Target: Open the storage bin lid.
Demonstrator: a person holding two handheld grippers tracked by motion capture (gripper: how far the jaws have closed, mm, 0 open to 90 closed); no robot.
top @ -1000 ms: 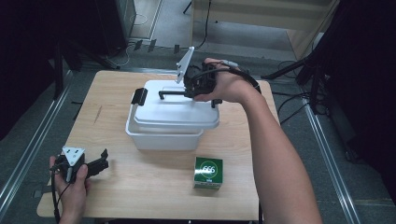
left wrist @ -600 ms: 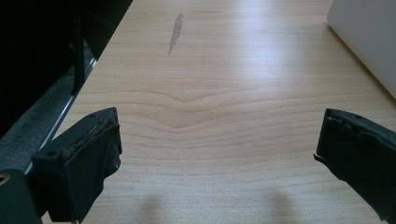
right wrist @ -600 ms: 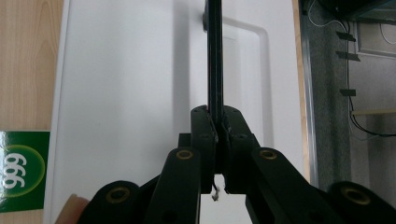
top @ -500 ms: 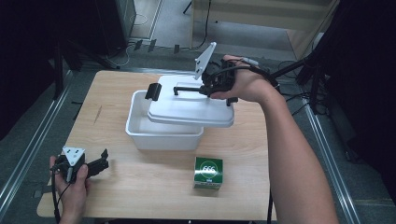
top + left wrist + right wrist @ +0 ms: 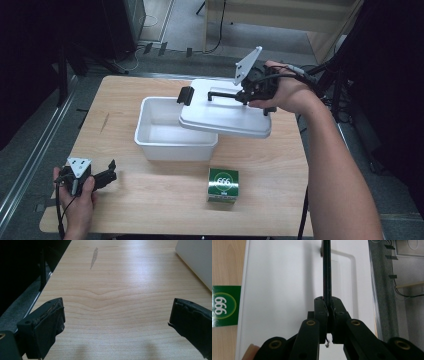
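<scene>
Wood-grain table [image 5: 150,200], left to right: left gripper [image 5: 111,171] sits at the near-left corner in the person's left hand [image 5: 75,200], jaws spread wide with nothing between them, bare tabletop ahead in the left gripper view [image 5: 117,312]. Mid-table is the white plastic tub [image 5: 160,135], now uncovered on its left part; what shows of the inside looks empty, and the right part is hidden under the lid. Green box [image 5: 223,185] marked 666 stands near the front edge, right of centre, apart from the tub. White lid [image 5: 225,117] hangs tilted over the tub's right side and overhangs toward the table's right edge, clear of the rim as far as I can tell. Black latch [image 5: 185,95] sticks up at its left end. Right gripper [image 5: 240,95] is clamped on the lid's thin black handle [image 5: 326,270]; right gripper view shows the jaws pinched tight on that bar. Handling call: lid looks light, stiff, smooth plastic, not fragile, but a one-point pinch on a narrow bar lets it swing and tip. Grip the handle at mid-length, keep it level, and set it flat on bare table at the right.
</scene>
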